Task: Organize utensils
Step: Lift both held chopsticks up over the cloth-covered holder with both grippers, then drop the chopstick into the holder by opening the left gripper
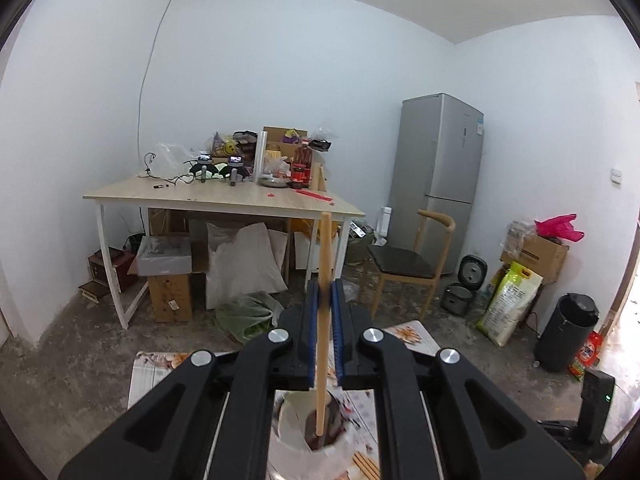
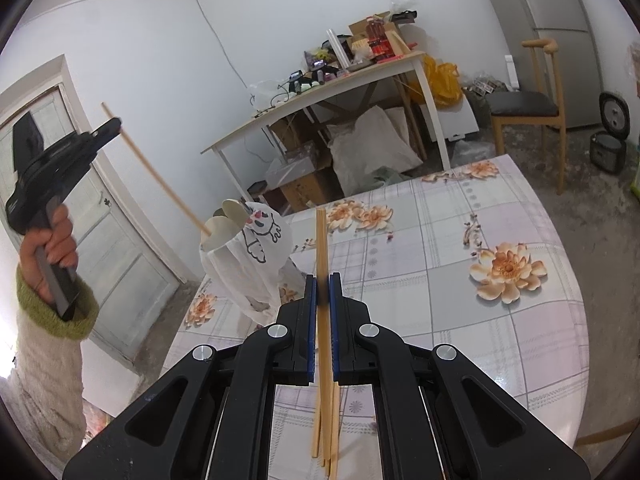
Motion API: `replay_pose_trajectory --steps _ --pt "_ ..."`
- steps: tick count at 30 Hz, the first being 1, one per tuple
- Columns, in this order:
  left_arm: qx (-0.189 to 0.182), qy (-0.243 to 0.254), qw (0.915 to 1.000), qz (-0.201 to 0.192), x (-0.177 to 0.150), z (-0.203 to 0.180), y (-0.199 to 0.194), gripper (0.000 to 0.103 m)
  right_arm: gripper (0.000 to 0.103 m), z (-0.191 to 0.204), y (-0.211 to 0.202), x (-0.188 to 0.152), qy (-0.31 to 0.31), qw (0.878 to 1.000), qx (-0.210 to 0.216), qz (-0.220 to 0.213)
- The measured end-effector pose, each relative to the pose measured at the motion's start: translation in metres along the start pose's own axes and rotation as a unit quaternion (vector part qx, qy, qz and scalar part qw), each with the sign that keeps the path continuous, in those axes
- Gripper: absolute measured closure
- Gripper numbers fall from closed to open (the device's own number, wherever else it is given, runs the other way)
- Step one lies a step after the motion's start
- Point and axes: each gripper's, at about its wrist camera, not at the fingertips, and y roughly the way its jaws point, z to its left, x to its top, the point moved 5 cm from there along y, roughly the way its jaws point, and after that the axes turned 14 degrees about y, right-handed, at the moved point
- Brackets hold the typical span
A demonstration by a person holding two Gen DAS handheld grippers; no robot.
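Over cup [image 2: 240, 240]: L tongs [image 1: 325, 292] grip chopstick [image 1: 323, 320]; R tongs [image 2: 322, 286] grip chopsticks [image 2: 322, 248]

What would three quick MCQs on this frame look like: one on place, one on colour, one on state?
1. Where is the lower end of the chopstick held by the left tongs?
A. inside the white holder
B. on the floor
C. on the chair

2. What colour are the pads on the right tongs?
A. red
B. blue
C. green

3. What state are the right tongs in?
A. wide open
B. shut on chopsticks
C. out of view

Answers:
1 A: the chopstick in the left tongs runs down into the white holder.
2 B: the pads show blue.
3 B: the right tongs clamp the chopsticks above the floral tablecloth.
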Motion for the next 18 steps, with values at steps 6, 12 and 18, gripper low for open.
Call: replay_pose_trajectory --steps 6,12,18 --pt "0.004 -0.016 0.9997 0.018 -0.016 0.01 0.036 0.097 0.099 -0.002 0.006 -0.002 0.001 1.0 -0.003 0.007" --pt "-0.007 -0.044 0.9974 0.056 -0.058 0.016 0.069 0.097 0.099 -0.001 0.011 -0.003 0.001 1.0 -0.005 0.015" --pt "-0.031 -0.055 0.9939 0.091 -0.088 0.01 0.086 0.097 0.099 0.004 0.011 -0.004 -0.003 1.0 -0.006 0.018"
